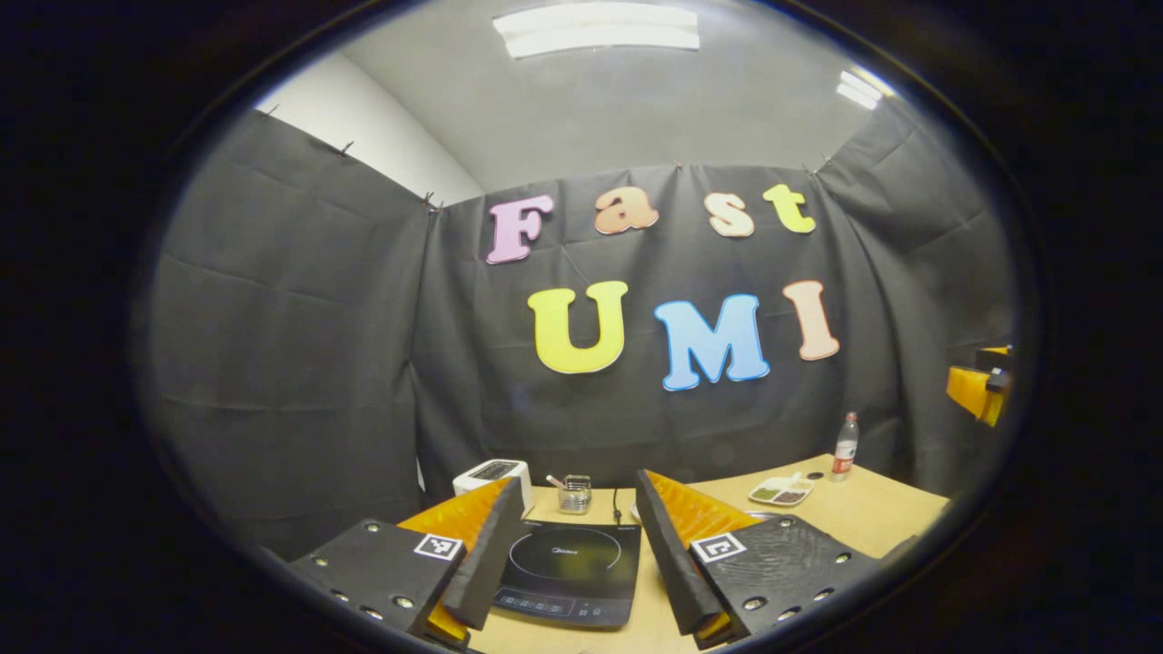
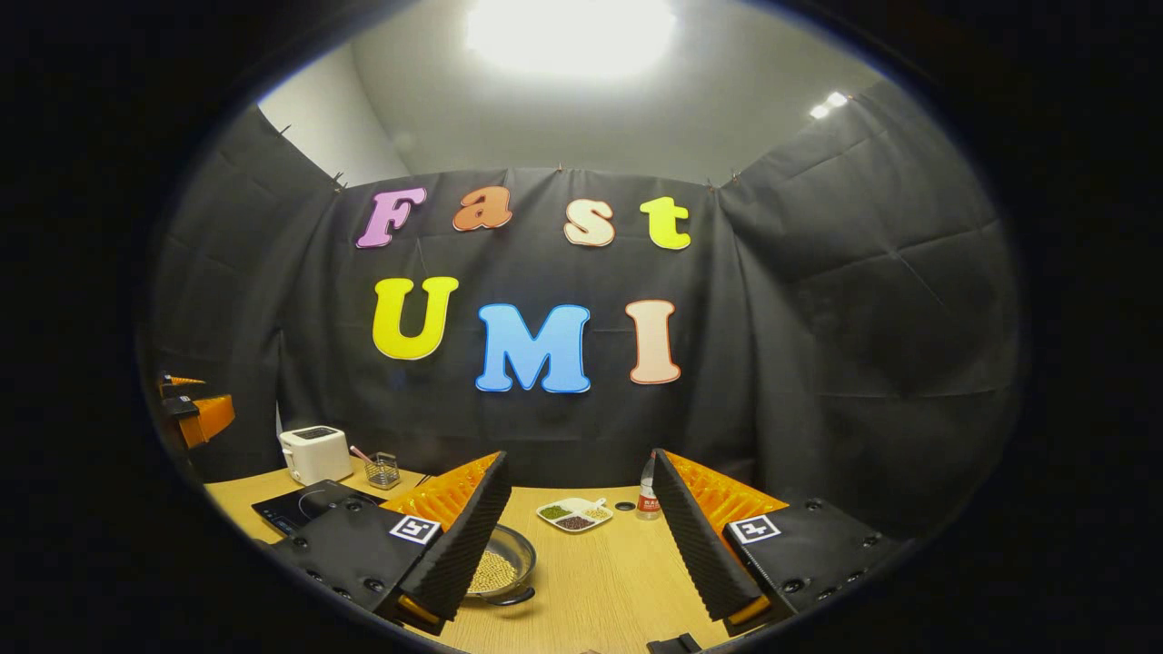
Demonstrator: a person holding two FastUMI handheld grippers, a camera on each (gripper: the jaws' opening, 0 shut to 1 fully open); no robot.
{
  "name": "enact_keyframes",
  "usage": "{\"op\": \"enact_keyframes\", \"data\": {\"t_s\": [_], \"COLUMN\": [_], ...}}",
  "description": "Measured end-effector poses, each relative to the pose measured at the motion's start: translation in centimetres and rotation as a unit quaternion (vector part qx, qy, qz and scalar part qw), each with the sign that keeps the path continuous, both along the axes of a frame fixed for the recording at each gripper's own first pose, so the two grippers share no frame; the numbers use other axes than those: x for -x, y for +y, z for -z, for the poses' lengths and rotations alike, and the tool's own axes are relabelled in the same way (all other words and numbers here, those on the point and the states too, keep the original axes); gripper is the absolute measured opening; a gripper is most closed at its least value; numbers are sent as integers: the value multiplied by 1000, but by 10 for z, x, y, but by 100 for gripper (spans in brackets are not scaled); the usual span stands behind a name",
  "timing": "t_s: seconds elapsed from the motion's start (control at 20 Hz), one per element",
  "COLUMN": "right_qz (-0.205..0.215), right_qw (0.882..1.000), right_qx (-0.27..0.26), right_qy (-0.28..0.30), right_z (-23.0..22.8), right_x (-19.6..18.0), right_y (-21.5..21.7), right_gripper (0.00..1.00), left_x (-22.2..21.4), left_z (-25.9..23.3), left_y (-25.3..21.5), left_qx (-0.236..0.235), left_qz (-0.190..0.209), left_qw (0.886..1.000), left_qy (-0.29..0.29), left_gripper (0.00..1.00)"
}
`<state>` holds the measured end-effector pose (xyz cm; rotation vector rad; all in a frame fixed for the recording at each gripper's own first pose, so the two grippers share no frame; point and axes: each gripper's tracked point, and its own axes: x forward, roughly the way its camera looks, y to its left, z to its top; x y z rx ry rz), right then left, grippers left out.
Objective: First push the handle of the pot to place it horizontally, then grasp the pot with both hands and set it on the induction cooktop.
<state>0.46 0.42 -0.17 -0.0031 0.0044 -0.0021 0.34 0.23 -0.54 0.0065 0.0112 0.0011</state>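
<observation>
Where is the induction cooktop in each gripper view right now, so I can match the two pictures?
Left gripper view: the induction cooktop lies low centre, framed between that gripper's own open fingers.
Right gripper view: it sits at lower left, partly behind the left finger.
Shared landmark: the white toaster stands just behind the cooktop by the wall.

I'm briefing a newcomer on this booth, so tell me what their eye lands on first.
The black induction cooktop lies between the open left gripper's fingers, near the table's front edge. In the right gripper view, the pot of pale beans sits beside the open right gripper's left finger, with a white toaster at the back left.
</observation>
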Motion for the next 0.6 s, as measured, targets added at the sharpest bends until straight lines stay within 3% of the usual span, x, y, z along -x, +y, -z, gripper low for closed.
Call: {"op": "enact_keyframes", "data": {"t_s": [0.6], "right_qz": [-7], "right_qw": [1000], "right_qx": [2], "right_qy": [1], "right_z": [1], "right_x": [-1], "right_y": [6], "right_gripper": [99], "left_x": [-1], "left_z": [3], "left_y": [4], "left_qx": [-1], "left_qz": [0], "left_qw": [1000], "left_qy": [0], "left_gripper": [76]}}
